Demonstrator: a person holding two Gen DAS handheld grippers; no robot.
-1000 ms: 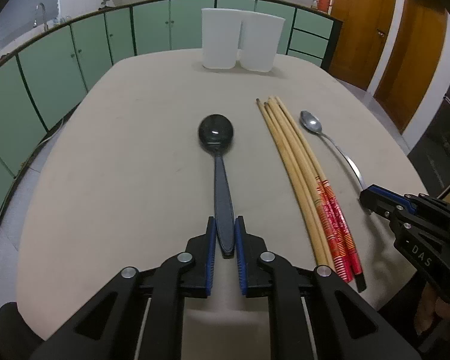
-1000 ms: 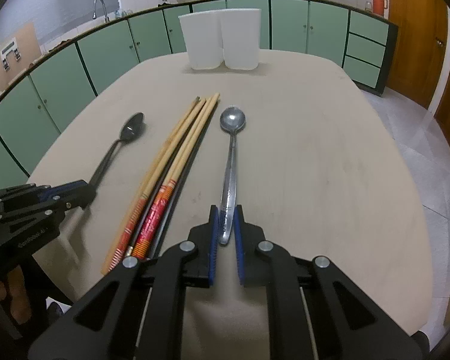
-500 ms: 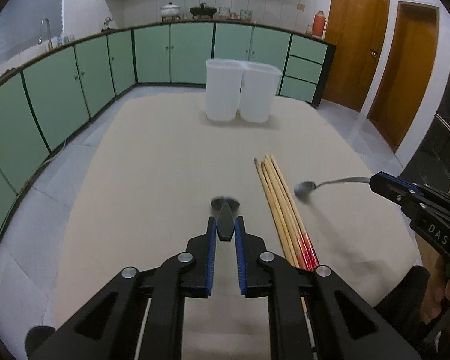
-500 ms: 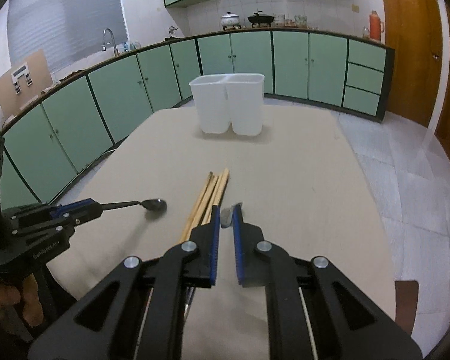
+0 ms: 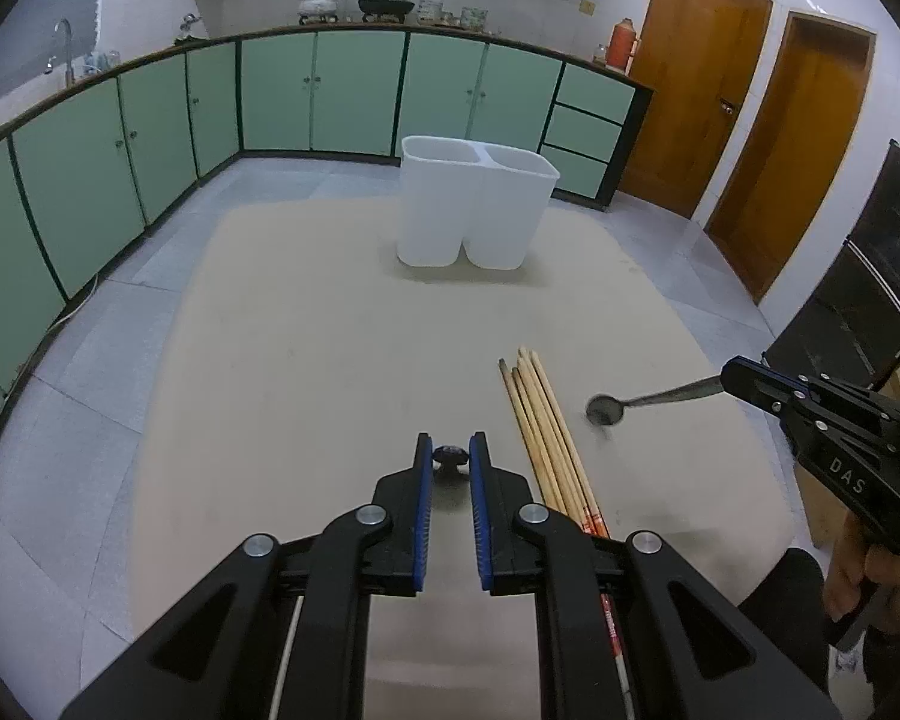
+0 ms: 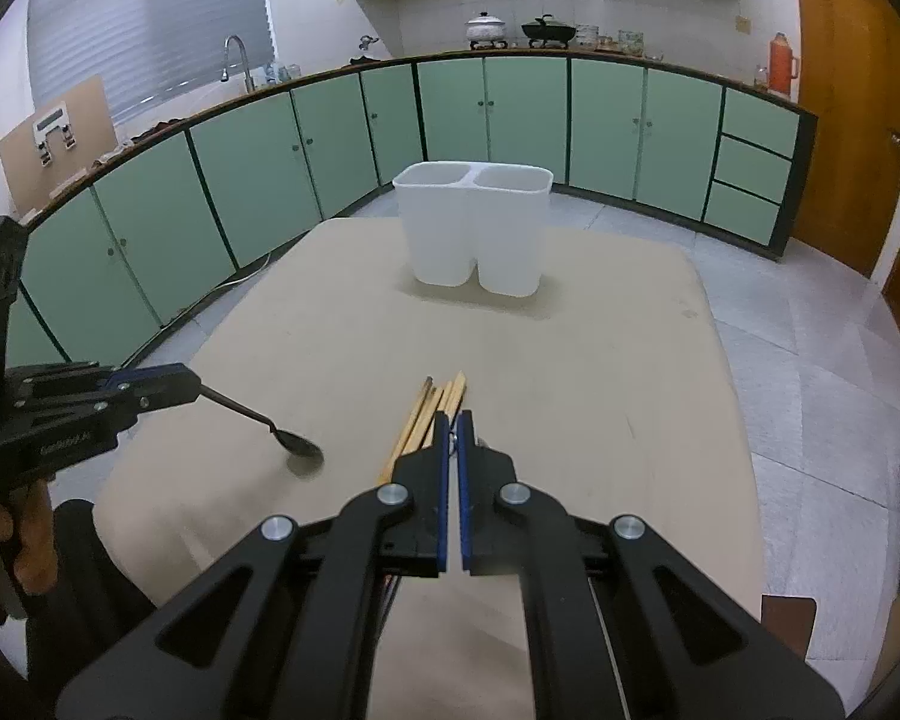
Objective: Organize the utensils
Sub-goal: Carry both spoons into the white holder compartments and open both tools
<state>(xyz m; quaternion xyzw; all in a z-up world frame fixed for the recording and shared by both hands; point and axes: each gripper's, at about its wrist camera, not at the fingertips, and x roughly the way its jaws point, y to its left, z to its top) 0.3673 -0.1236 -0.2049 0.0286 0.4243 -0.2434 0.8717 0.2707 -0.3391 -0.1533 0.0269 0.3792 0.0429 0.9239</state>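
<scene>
My left gripper (image 5: 450,456) is shut on the black spoon (image 5: 450,455) and holds it in the air above the table; the spoon also shows in the right wrist view (image 6: 297,447), sticking out of the left gripper (image 6: 195,387). My right gripper (image 6: 450,420) is shut on the metal spoon (image 5: 606,409), held in the air to the right of the left one. A bundle of chopsticks (image 5: 540,426) lies on the beige table (image 5: 330,348) between the two grippers. A white two-compartment holder (image 5: 477,210) stands at the table's far end.
Green cabinets (image 6: 510,120) and a counter with pots run along the back wall. Wooden doors (image 5: 798,138) are at the right. Grey tiled floor (image 6: 810,330) surrounds the table.
Both grippers have lifted their spoons off the table and risen well above it. The chopsticks stay where they lay.
</scene>
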